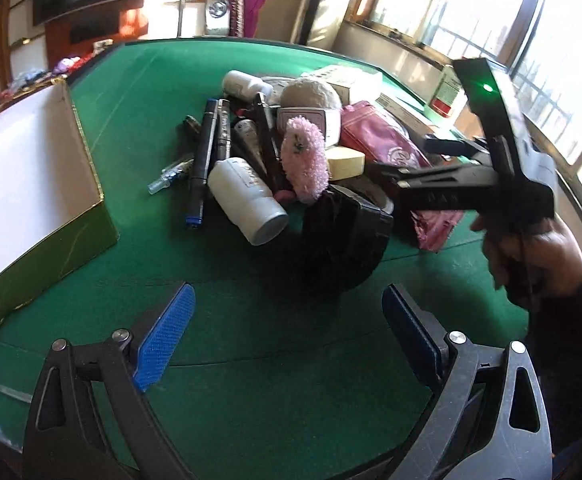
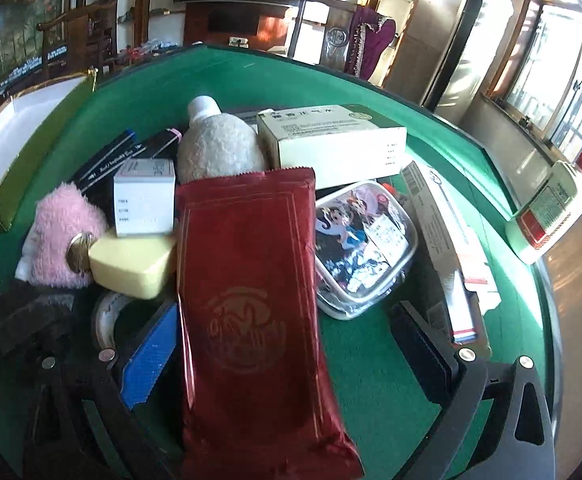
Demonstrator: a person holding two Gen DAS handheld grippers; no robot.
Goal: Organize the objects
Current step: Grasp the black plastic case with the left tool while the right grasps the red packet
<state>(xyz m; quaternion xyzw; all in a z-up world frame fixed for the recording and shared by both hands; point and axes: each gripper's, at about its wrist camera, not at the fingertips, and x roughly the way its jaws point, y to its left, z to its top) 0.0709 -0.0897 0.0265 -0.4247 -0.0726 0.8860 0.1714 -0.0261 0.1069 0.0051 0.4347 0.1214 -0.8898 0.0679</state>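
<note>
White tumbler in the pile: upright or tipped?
Tipped. The white tumbler lies on its side against the pile, its rim facing the camera.

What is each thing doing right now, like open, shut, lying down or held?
Left gripper: open, nothing between the fingers.
Right gripper: fingers wide apart, red pouch between them, not squeezed.
Red pouch: sealed, lying on the pile.
Green box: open, lidless.
White bottle: capped, lying on its side.
Clear container: lid shut.
Blue marker: capped, lying flat.
</note>
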